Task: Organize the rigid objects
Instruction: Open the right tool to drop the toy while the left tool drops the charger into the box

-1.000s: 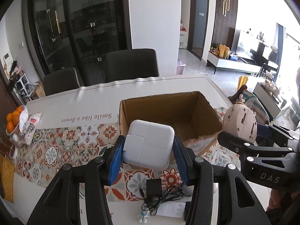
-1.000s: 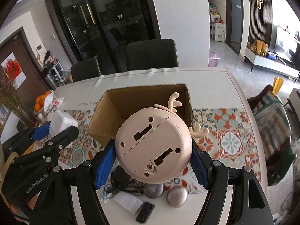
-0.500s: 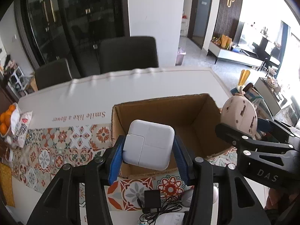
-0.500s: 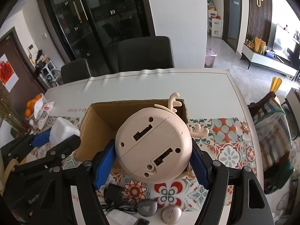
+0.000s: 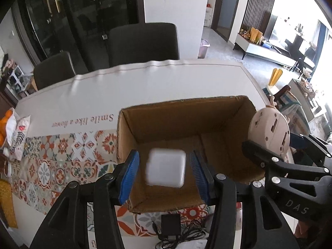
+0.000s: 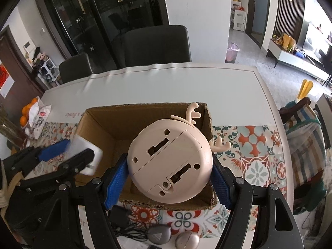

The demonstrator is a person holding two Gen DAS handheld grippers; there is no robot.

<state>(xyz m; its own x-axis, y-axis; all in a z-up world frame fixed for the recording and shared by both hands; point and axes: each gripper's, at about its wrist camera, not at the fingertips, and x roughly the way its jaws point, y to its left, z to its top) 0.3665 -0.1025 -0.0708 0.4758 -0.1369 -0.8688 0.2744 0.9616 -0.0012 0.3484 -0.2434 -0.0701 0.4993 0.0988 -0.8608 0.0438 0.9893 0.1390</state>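
The left gripper (image 5: 165, 171) had just been opening; the blurred white charger (image 5: 165, 167) sat free between its jaws, above the cardboard box (image 5: 182, 112). At 3 o'clock, the right gripper (image 6: 169, 179) was clamped on the deer toy (image 6: 169, 164).

Both grippers have matte black angular frames studded with silver screws. Ribbed blue pads line the inner faces of the left gripper (image 5: 164, 174) fingers and the right gripper (image 6: 169, 178) fingers. Behind the right gripper's fingers, pale letters read "DAS".

Beyond your table's patterned runner (image 5: 62, 161) stand two dark chairs (image 5: 143, 41) (backs to glass doors), with oranges (image 6: 26, 114) at the left edge and a bin (image 6: 232, 51) on the floor.
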